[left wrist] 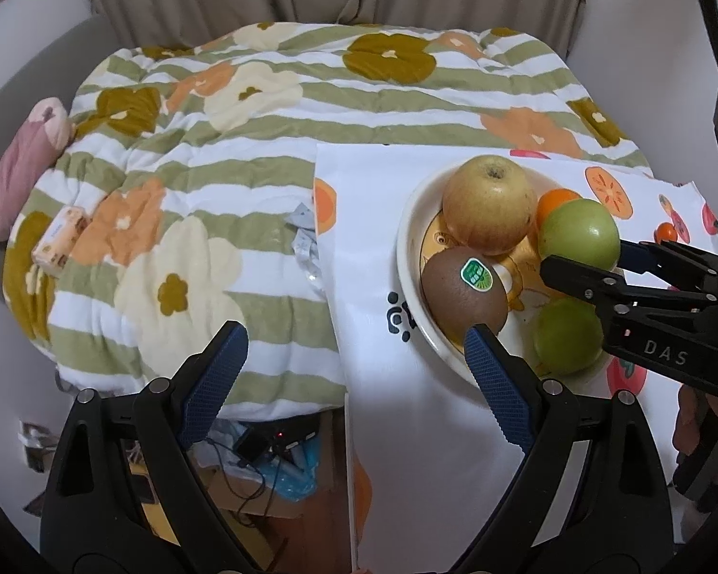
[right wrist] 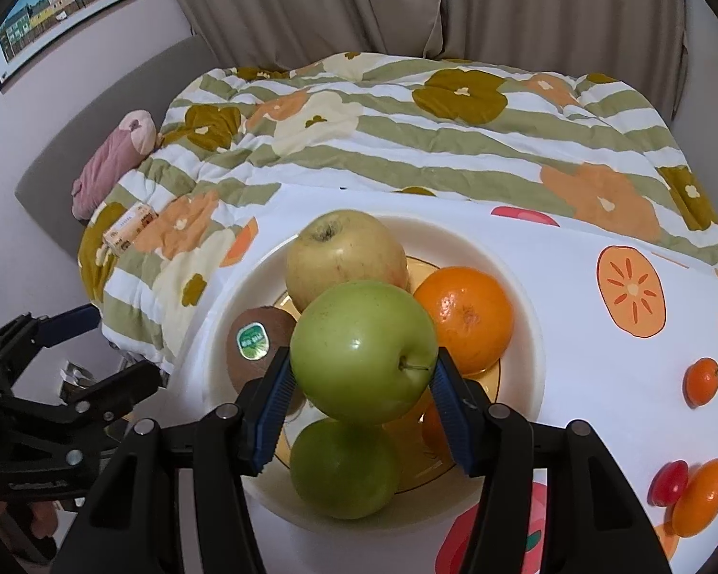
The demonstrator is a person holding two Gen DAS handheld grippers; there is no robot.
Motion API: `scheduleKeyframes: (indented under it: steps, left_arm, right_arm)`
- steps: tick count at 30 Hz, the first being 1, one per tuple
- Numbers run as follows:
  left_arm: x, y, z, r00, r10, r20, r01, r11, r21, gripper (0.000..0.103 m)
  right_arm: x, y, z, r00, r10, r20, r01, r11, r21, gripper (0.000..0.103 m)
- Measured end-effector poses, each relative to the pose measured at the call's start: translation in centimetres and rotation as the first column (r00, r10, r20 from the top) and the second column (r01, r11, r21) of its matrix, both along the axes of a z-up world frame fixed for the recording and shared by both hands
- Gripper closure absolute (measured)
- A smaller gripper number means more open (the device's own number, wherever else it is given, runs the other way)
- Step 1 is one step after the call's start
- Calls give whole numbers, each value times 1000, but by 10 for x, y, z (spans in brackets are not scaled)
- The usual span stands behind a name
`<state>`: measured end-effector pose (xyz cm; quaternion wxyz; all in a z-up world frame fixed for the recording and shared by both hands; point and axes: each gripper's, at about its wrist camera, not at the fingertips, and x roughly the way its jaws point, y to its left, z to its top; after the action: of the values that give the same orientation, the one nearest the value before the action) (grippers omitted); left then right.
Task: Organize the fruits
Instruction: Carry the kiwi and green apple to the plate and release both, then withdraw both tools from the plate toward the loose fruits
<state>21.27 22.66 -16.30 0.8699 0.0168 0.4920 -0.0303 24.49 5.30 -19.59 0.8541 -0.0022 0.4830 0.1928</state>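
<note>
The right gripper (right wrist: 361, 373) has its jaws clamped on a green apple (right wrist: 364, 351), held just above the cream plate (right wrist: 526, 335) on the fruit-printed tabletop (right wrist: 574, 287). Already on the plate lie a yellow apple (right wrist: 344, 258), an orange (right wrist: 464, 318), a kiwi with a sticker (right wrist: 256, 337) and a second green apple (right wrist: 344, 469) — so most of the gathering looks done, with this apple not yet set down. The left gripper (left wrist: 356, 349) hangs with its jaws released and empty over the tabletop's edge. Only the right wrist view shows the small orange (right wrist: 701, 380) and the red fruit (right wrist: 670, 480) off the plate; only the left shows the clutter under the tabletop.
</note>
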Motion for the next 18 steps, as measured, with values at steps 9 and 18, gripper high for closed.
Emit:
scheduleKeyframes:
  steps: [9, 18]
  left_arm:
    - [-6, -1, -5, 1000, -2, -11, 2, 1000, -4, 6]
    - [-8, -1, -3, 1000, -1, -6, 1, 1000, -2, 6]
  right_arm:
    - [-9, 4, -2, 999, -18, 30, 18, 1000, 3, 34]
    - [-18, -3, 8, 996, -41, 80, 40, 999, 17, 7]
